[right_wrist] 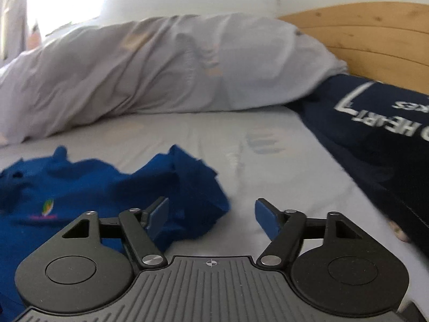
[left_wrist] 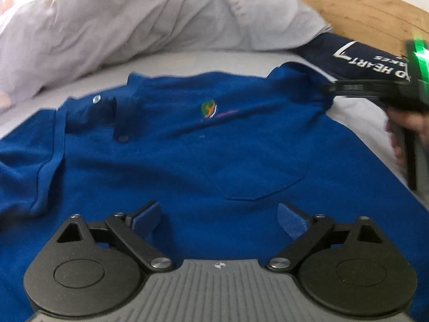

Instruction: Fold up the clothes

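A blue polo shirt [left_wrist: 214, 147] lies face up on the bed, collar to the left, with a small logo [left_wrist: 208, 108] and a chest pocket. My left gripper [left_wrist: 219, 218] is open and empty just above the shirt's lower body. My right gripper [right_wrist: 211, 218] is open and empty over the sheet, its left finger beside the shirt's bunched sleeve [right_wrist: 193, 187]. The right gripper also shows in the left wrist view [left_wrist: 329, 88] at the shirt's far right sleeve, held by a hand.
A rumpled white duvet [right_wrist: 161, 75] lies along the far side of the bed. A dark navy garment with white lettering [right_wrist: 375, 134] lies at the right. A wooden headboard [right_wrist: 375, 40] stands behind it. Grey sheet [right_wrist: 268, 161] shows between them.
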`<state>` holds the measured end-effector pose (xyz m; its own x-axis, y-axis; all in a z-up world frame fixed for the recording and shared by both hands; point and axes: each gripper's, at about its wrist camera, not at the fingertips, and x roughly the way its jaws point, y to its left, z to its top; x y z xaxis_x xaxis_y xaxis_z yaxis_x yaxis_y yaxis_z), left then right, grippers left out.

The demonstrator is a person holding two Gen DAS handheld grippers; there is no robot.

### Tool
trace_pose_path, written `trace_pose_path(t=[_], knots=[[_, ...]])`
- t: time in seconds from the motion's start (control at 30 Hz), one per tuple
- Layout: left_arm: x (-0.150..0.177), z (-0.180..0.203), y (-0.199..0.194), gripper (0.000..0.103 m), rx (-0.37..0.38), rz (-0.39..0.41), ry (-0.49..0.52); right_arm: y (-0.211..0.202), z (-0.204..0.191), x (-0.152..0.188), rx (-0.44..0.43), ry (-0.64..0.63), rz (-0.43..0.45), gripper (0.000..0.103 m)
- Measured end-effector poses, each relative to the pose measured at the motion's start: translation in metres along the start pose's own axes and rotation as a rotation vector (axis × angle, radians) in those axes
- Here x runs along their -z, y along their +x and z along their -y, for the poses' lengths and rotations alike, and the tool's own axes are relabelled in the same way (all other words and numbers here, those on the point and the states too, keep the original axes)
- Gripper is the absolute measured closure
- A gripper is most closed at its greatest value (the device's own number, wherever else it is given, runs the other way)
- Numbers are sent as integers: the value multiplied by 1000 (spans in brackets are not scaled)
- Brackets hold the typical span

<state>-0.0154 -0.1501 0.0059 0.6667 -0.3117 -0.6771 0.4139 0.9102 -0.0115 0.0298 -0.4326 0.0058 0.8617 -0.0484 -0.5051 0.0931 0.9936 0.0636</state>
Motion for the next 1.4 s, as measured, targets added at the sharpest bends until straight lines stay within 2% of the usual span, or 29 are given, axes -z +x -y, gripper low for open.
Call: trace_pose_path(t=[0.1,0.17,0.2,0.33,0.37,0.43,0.5,0.63,0.77,0.83,0.9,0.93,1.0,1.03,1.07,1.13,1.27,1.4], knots=[[8,1,-4,1,-3,19,33,15,-6,-4,-17,-35,-11,52],[11,-2,-6,1,3,29,29,19,-9,-8,-12,-56,-19,97],[12,-3,-9,1,6,30,25,19,-4,-10,18,-12,-29,97],[9,-10,-16,1,22,13,1,2,36,-11,-35,285,-46,98],[9,-14,-20,1,30,7,-8,-3,40,-13,-43,325,-46,98],[9,-22,-25,1,47,1,-29,-14,28,-22,-35,297,-27,98],[11,-35,-32,1,63,-8,-63,-28,0,-34,-50,215,24,98],[20,-65,-47,1,63,0,-166,-49,-118,-39,-207,-220,67,98],[25,-93,-59,1,65,24,-281,-59,-209,0,-359,-517,-47,98],[27,-103,-61,1,65,38,-318,-66,-232,18,-400,-605,-124,98],[29,-110,-61,1,69,51,-350,-75,-238,27,-397,-636,-177,91],[30,-113,-61,1,75,57,-368,-80,-234,28,-392,-613,-201,87],[28,-118,-58,1,94,65,-406,-93,-216,24,-387,-506,-216,70],[26,-118,-57,1,104,66,-421,-99,-204,21,-377,-425,-198,53],[24,-119,-55,1,113,65,-428,-102,-192,18,-366,-340,-179,43],[21,-118,-56,1,125,66,-424,-99,-169,11,-357,-202,-162,43],[6,-117,-58,1,109,77,-394,-94,-136,-1,-315,-55,-144,43],[-29,-104,-54,2,67,113,-274,-83,-113,-5,-279,38,-137,43]])
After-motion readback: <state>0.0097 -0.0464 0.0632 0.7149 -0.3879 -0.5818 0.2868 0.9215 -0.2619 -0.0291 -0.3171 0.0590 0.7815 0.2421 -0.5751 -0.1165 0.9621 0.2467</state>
